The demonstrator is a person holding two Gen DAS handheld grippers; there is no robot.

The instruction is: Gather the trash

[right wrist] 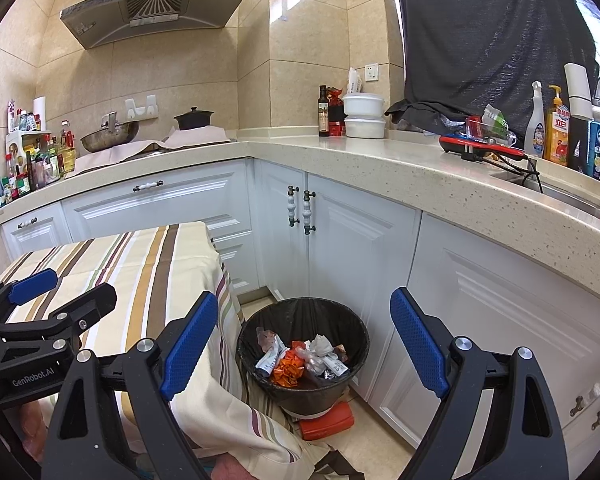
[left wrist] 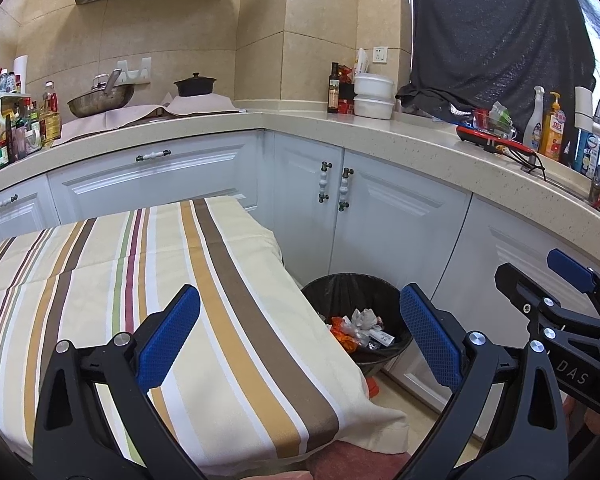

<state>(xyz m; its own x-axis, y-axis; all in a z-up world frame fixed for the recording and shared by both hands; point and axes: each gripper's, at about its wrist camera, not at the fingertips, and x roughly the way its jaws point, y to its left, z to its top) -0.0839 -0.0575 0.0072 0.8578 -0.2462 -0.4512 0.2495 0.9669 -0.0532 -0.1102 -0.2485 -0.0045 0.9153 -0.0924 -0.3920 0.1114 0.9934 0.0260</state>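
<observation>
Sitting on the tiled floor at the foot of the white corner cabinets [right wrist: 340,248]: round bin lined with a black plastic bag [right wrist: 302,354], resting on top of a flat orange-red block [right wrist: 328,422]. Lying inside the bin: crumpled trash [right wrist: 300,360], namely orange wrappers, clear plastic and white printed packets, filling the lower part. Standing just beside the bin: table draped in a cream cloth with brown, tan, maroon and green stripes [left wrist: 140,280], the cloth's edge hanging down next to the bin's rim. Hovering above the table edge and bin: left gripper with blue textured pads on black arms [left wrist: 300,336], jaws standing wide apart, nothing between them. Hovering over the bin: right gripper of the same make [right wrist: 304,336], jaws likewise spread wide and holding nothing, the bin showing in the gap. Running behind along two walls: speckled beige stone countertop [right wrist: 360,156], carrying a steel wok [right wrist: 110,136], a dark lidded pot [right wrist: 194,118], stacked white tubs [right wrist: 364,116] and a yellow pump bottle [right wrist: 556,128]. Hanging at the right: dark grey fabric [right wrist: 492,40].
</observation>
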